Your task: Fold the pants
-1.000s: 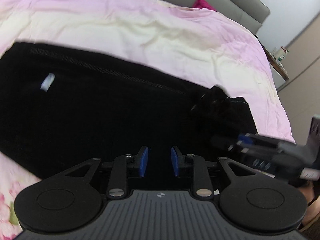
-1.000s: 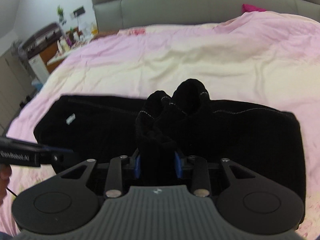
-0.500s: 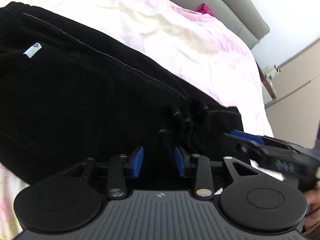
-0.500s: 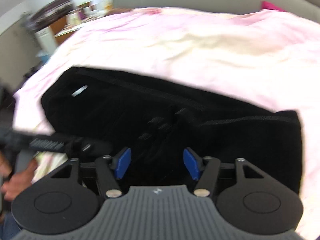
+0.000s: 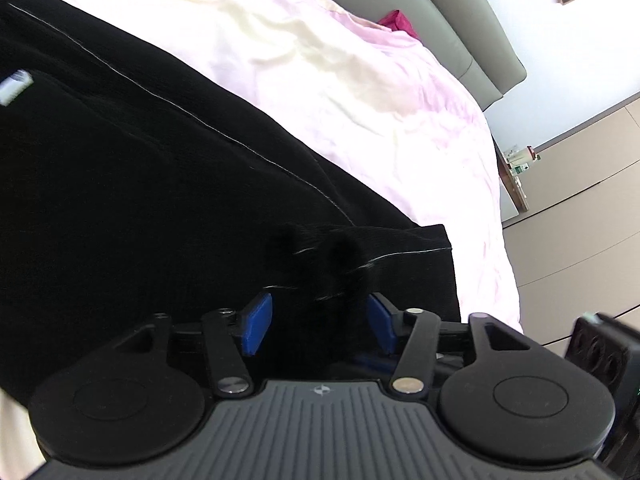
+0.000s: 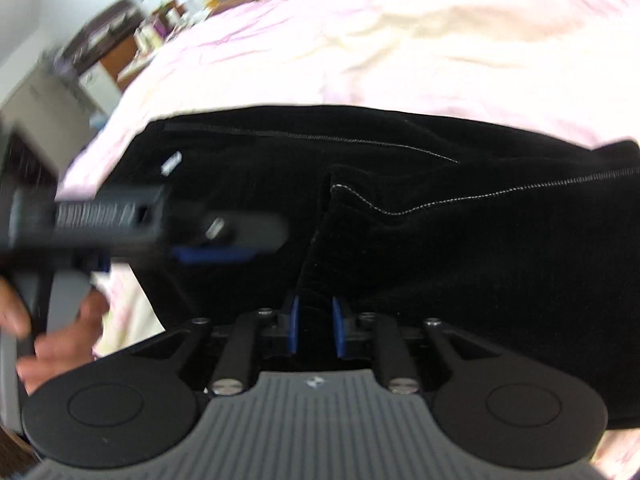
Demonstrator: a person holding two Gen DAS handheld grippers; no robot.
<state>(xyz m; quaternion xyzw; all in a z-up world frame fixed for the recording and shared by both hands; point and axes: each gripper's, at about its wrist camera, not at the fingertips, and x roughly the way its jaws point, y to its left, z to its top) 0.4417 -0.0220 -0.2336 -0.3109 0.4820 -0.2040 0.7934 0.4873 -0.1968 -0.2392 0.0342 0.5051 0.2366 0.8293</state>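
Pants (image 6: 440, 240): one black pair, flat on pink bed cover (image 5: 340, 80). Claws: two. Left claw (image 5: 316, 324) tilted down over pants' near edge, jaws spreading, bunched fabric between pads, unpressed. Right claw (image 6: 314, 328) pitched steeply down, jaws closing, pinching pants fold. One hand (image 6: 52, 336) visible left of pants.

Both wrist cameras are sitting just behind their own jaws, tilting down and hanging close over the black pants (image 5: 160, 184) lying on the pink bed cover (image 5: 360, 92). The left view is facing far and right toward the grey headboard (image 5: 440, 8); the right view is facing far and left toward a cluttered dresser (image 6: 120, 36). Both are sharing the pants and bed cover, and the right view is catching the left gripper (image 6: 224, 250).
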